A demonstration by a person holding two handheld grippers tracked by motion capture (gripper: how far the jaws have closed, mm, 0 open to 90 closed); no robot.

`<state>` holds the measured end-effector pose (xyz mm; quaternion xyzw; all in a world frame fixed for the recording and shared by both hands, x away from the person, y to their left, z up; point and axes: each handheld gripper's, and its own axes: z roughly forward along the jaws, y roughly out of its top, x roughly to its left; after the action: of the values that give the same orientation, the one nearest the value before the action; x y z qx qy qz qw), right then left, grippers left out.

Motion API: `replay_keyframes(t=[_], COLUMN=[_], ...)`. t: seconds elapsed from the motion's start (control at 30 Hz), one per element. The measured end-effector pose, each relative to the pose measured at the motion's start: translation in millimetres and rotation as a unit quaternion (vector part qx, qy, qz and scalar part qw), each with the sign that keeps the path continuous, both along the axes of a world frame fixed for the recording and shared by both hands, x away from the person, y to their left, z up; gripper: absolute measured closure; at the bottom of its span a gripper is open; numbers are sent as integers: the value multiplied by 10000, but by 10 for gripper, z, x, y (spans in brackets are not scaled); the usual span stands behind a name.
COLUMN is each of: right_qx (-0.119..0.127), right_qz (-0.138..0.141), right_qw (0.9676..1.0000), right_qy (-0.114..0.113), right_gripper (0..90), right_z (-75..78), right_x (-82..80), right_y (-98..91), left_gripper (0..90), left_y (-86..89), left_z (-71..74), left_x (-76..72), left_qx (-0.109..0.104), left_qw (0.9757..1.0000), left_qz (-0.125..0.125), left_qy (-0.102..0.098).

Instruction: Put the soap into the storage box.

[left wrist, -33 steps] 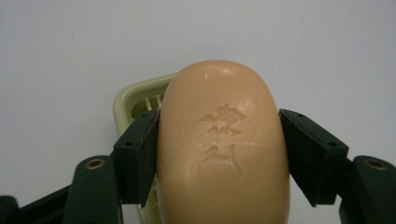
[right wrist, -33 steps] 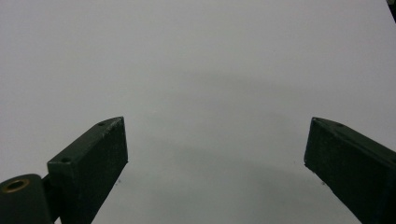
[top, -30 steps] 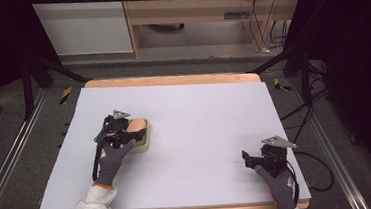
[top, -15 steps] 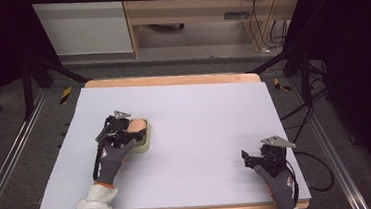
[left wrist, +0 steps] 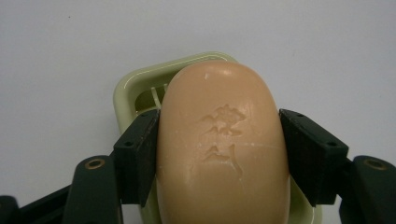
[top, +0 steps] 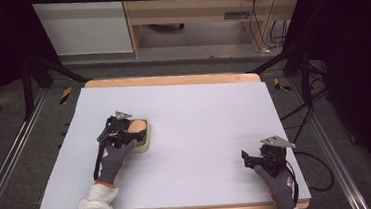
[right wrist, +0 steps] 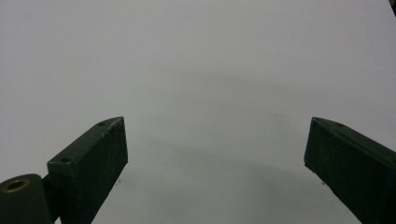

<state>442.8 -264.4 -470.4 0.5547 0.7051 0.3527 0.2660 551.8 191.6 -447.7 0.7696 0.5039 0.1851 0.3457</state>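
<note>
A lab: dark curtains [top: 356, 71], floor rails [top: 7, 163], cables [top: 324, 174] around the table [top: 199, 108].

The high view looks forward and down over the whole worktop [top: 201, 133]. Each claw view rides close above that same worktop, the left one nearest the soap [left wrist: 222, 149].

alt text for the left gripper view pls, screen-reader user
A peach-coloured bar of soap with a stamped mark on top is clamped between the left gripper's two black jaws, one pressed against each long side. Beneath it sits a pale green soap dish on a plain light grey table surface.
</note>
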Motion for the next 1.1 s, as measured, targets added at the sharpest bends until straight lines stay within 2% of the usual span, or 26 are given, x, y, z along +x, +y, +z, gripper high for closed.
replay_keyframes(t=[0.23, 0.33, 0.7, 0.8, 0.83, 0.97, 1.1], right_qx=[13, 16, 34, 23, 7, 17, 24], right_qz=[6, 9, -12, -28, -27, -37, -60], right_qw=[10000, 10000, 10000, 10000, 10000, 10000, 10000], right_qy=[11, 12, 0, -20, -22, -17, -23], right_gripper=[65, 65, 63, 63, 63, 63, 63], right_z=[-3, -4, 2, 5, 3, 5, 4], right_x=[1, 2, -5, -7, -6, -10, -12], right_y=[-1, -1, 6, 1, -2, 2, -19], left_gripper=[318, 317, 296, 254, 247, 237, 235], left_y=[-34, -18, -28, -20, -7, 1, 39], left_z=[-38, -47, -54, -17, 7, 55, 169], left_x=[-1, 9, -1, -23, -47, -110, -229], left_qx=[44, 130, 121, 76, -1, -72, -209], left_qw=[10000, 9999, 9999, 9999, 10000, 10000, 9995], left_qz=[8, 49, 85, 92, 78, 15, -64], left_qy=[31, 82, 83, 18, 7, -56, -227])
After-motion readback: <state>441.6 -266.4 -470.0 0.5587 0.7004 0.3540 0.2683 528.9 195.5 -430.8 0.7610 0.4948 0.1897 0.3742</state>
